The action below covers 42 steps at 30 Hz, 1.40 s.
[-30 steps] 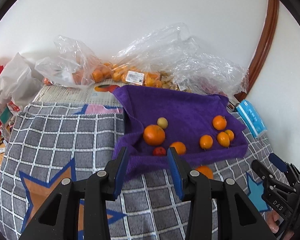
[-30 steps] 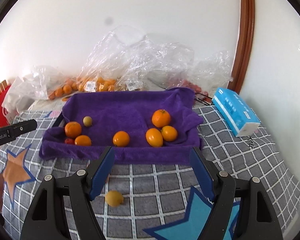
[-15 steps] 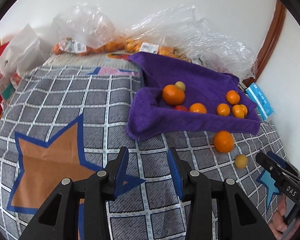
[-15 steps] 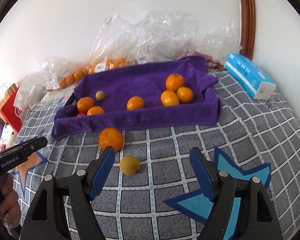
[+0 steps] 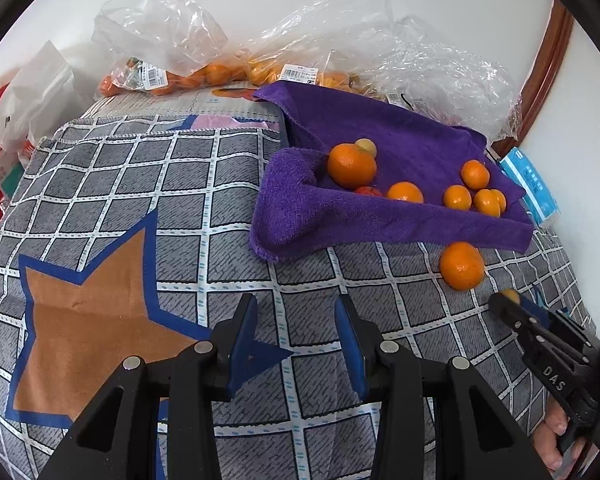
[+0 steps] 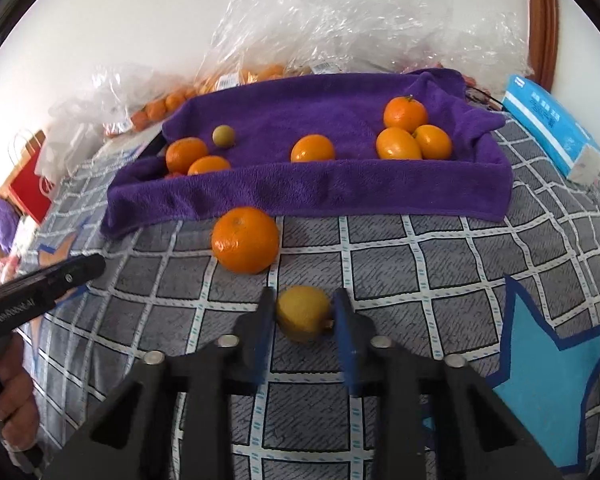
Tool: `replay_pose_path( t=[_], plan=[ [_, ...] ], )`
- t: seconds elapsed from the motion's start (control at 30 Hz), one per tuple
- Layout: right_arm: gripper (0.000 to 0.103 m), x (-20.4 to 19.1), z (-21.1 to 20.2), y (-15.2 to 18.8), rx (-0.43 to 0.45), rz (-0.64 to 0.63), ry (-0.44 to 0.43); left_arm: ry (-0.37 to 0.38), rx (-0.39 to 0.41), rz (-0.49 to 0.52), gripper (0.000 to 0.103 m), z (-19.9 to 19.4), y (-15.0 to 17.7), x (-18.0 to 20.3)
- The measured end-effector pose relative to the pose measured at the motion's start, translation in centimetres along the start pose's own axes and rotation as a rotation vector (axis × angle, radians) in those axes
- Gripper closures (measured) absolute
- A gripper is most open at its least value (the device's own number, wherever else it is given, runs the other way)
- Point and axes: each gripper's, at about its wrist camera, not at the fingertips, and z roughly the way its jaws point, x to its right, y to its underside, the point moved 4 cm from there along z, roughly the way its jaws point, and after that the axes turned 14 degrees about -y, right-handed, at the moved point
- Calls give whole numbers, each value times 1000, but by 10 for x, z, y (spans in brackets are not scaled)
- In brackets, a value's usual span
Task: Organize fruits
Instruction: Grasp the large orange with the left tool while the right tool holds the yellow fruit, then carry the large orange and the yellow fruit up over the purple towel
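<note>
A purple towel-lined tray [image 6: 312, 192] holds several oranges and one small green-yellow fruit [image 6: 223, 135]. A large orange [image 6: 245, 239] lies on the checked cloth just in front of the tray; it also shows in the left wrist view [image 5: 461, 265]. My right gripper [image 6: 303, 314] is shut on a small yellow fruit [image 6: 302, 312] resting on the cloth. My left gripper [image 5: 296, 332] is open and empty over the cloth, left of the loose orange. In the left wrist view the right gripper [image 5: 512, 304] appears at the right edge, with the yellow fruit mostly hidden.
Clear plastic bags of oranges [image 5: 220, 72] lie behind the tray against the wall. A blue tissue pack [image 6: 552, 128] lies right of the tray. A red paper bag [image 6: 30, 188] stands at the far left. The grey checked cloth [image 5: 140, 208] covers the surface.
My right gripper moved forward and down and closed its fingers on the small yellow fruit. The left gripper drifted slightly; the tray looks closer and more to the right.
</note>
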Motion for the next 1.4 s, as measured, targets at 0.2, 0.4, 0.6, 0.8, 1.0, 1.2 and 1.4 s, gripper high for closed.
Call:
replay_pose_path(
  t=[0.2, 0.4, 0.6, 0.8, 1.0, 1.2, 1.4],
  plan=[
    [75, 16, -26, 2, 69, 1, 23, 34, 15, 22, 65, -5, -2, 26],
    [75, 60, -38, 12, 66, 96, 47, 113, 1, 71, 65, -5, -1, 74],
    [75, 66, -52, 15, 107, 82, 60, 116, 7, 124, 65, -3, -6, 113],
    [75, 71, -57, 17, 131, 104, 5, 120, 14, 141, 59, 4, -12, 133],
    [75, 72, -56, 15, 152, 131, -27, 80, 22, 171, 58, 14, -10, 151],
    [75, 79, -56, 15, 157, 178, -52, 61, 40, 189, 64, 14, -10, 152],
    [75, 76, -54, 15, 146, 162, -37, 76, 24, 160, 64, 6, -9, 136]
  ],
)
